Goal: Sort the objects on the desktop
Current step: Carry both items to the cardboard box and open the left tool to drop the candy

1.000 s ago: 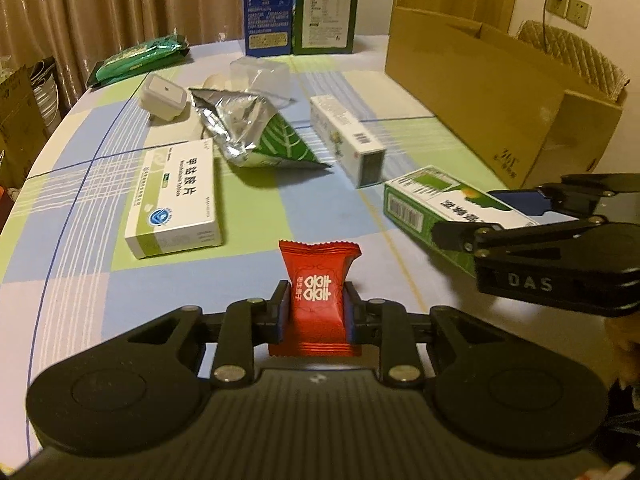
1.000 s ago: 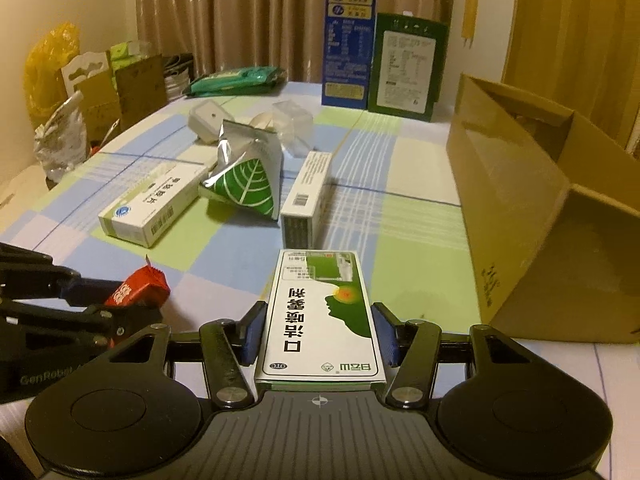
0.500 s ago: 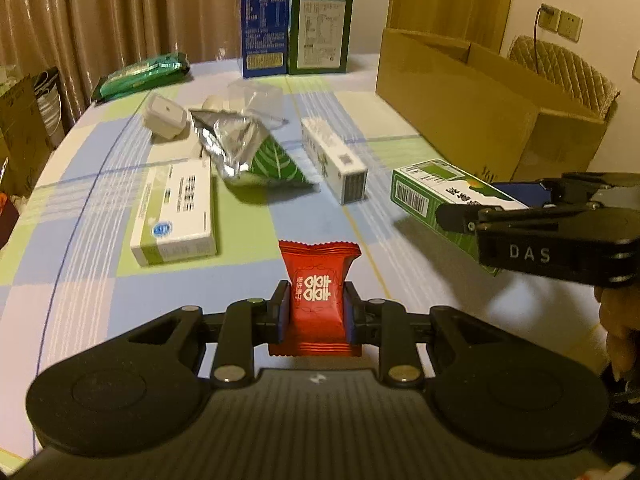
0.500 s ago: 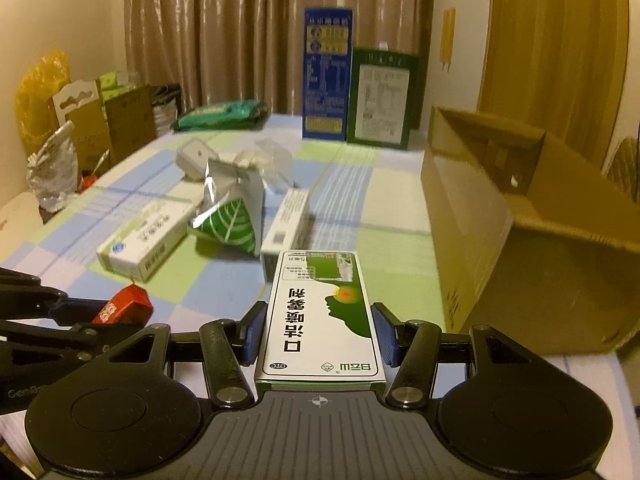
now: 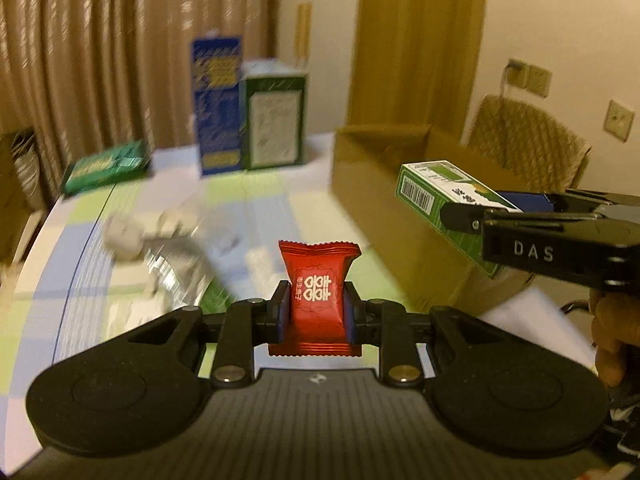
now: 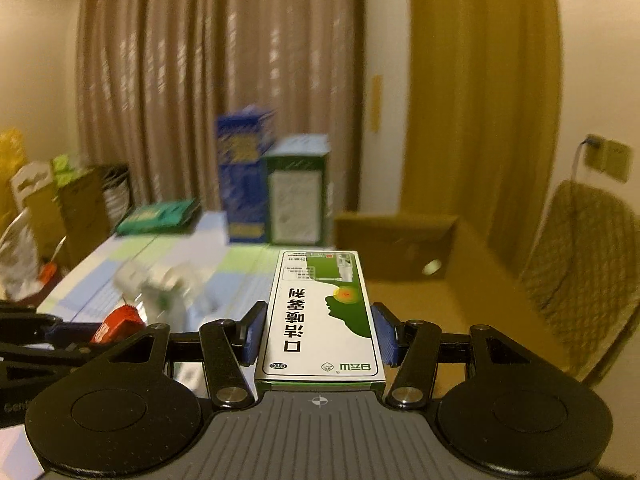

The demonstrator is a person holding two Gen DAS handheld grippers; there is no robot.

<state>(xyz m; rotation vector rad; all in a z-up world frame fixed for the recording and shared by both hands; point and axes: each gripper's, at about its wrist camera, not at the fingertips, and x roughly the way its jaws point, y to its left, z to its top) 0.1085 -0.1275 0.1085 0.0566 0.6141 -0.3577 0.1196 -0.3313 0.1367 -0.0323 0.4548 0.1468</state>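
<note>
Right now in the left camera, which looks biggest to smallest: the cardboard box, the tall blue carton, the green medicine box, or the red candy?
1. Cardboard box
2. Tall blue carton
3. Green medicine box and red candy: they look alike; the candy is nearest the camera, so I won't rank them.

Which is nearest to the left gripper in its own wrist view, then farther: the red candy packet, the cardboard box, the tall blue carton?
1. Red candy packet, clamped in the left gripper.
2. Cardboard box, right, mid-table.
3. Tall blue carton, far end, before the curtain.
</note>
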